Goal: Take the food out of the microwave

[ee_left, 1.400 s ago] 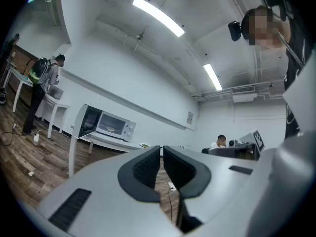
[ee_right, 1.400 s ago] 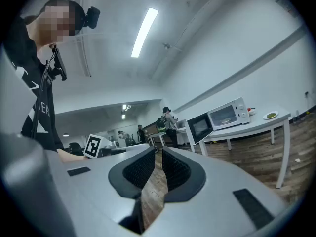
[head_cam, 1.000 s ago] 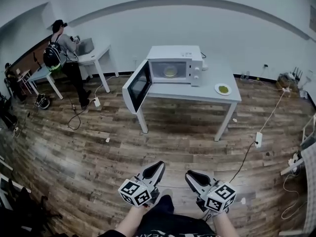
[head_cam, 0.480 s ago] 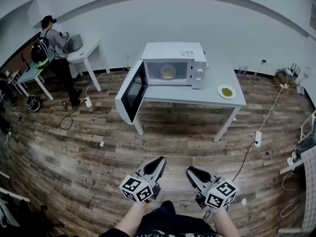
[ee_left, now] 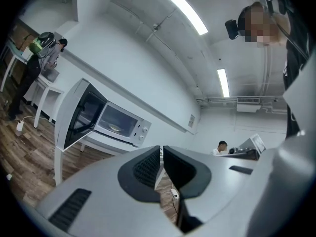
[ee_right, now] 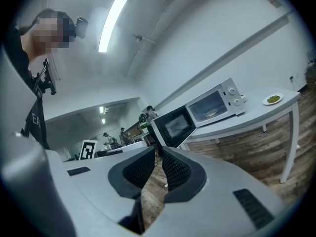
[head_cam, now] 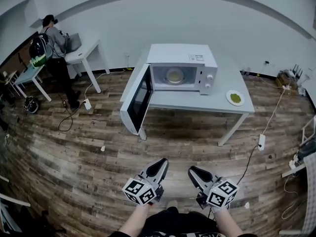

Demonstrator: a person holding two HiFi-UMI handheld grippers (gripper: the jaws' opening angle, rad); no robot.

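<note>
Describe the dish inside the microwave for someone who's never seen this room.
On the white table mid-room stands a white microwave, door swung open leftward. The dish sits inside its cavity, holding something yellowish. Unlike it, the other plate, with green food, lies out on the tabletop to the right.

Open wood-plank floor point(head_cam: 177, 149) runs up to the white rectangular table point(head_cam: 197, 101). The white microwave's glass-fronted door point(head_cam: 138, 100) juts out leftward past the table's front edge.

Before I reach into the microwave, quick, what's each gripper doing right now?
Left gripper: closed, holding nothing.
Right gripper: closed, holding nothing.
</note>
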